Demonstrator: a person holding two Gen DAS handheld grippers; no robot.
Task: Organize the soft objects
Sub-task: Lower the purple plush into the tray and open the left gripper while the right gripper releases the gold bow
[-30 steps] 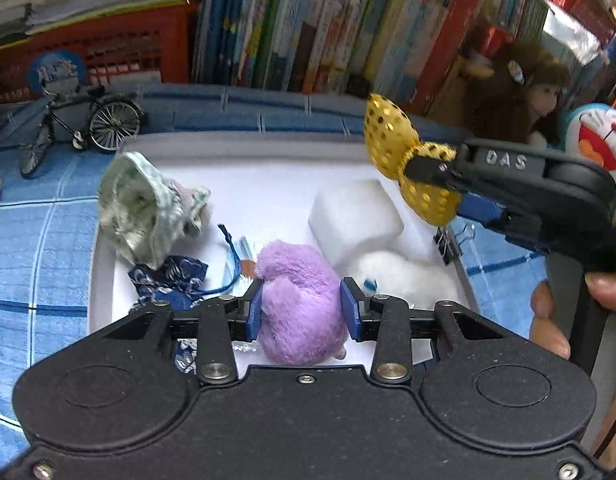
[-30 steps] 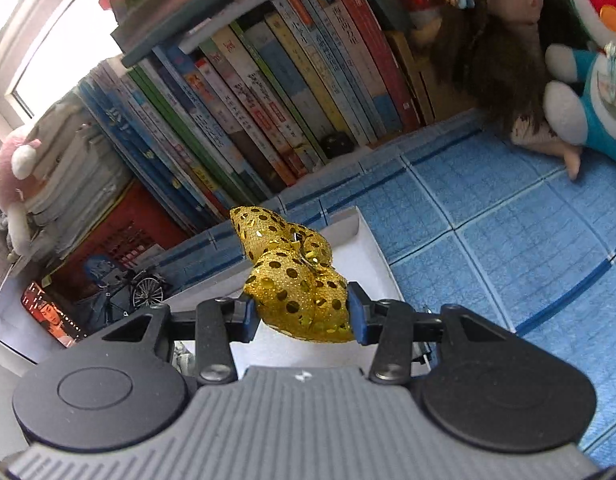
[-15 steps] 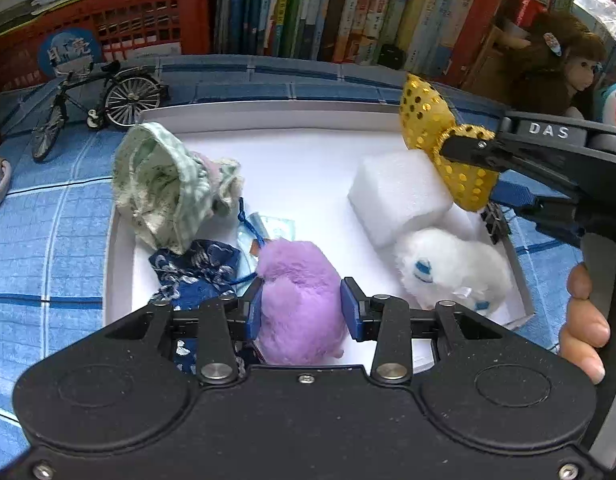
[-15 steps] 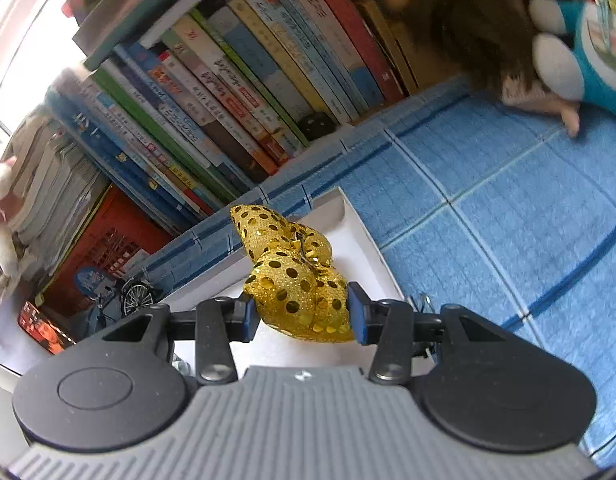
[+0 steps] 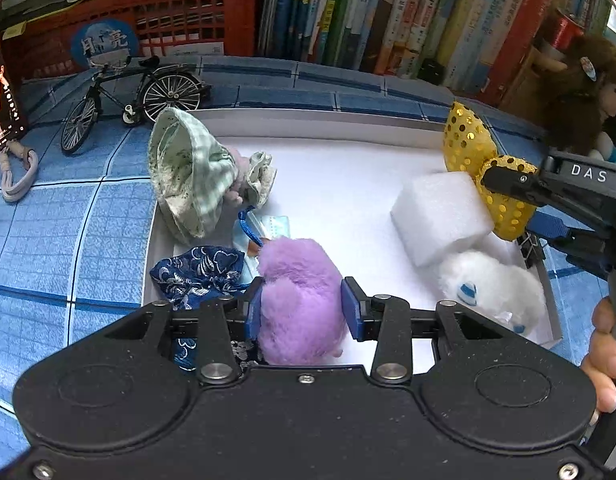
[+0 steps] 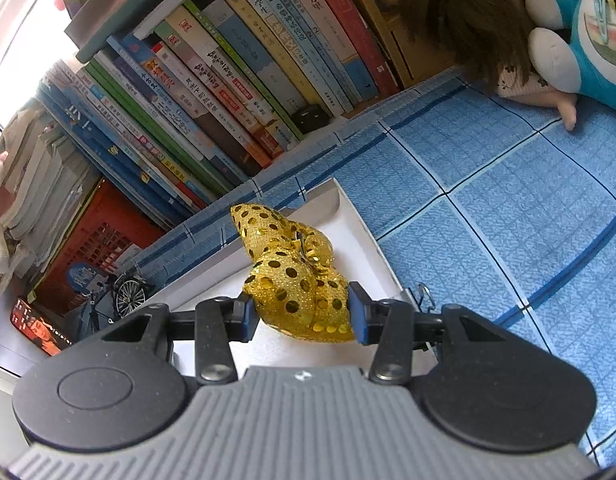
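My left gripper is shut on a fluffy purple plush just above the near part of the white tray. My right gripper holds a gold sequinned bow over the tray's right side. Its jaws are opening, and both pads still touch the bow between them. From the left wrist view, the bow hangs above a white foam block. In the tray also lie a white plush, a green checked cloth, a navy patterned pouch and a blue face mask.
The tray rests on a blue checked cloth. A model bicycle and a red crate stand behind it, with a row of books. A doll and a blue plush sit at the right. A binder clip lies by the tray's edge.
The left gripper has tipped downward with the purple plush, so more of the tray shows. The right gripper has stayed about where it was with the gold bow.
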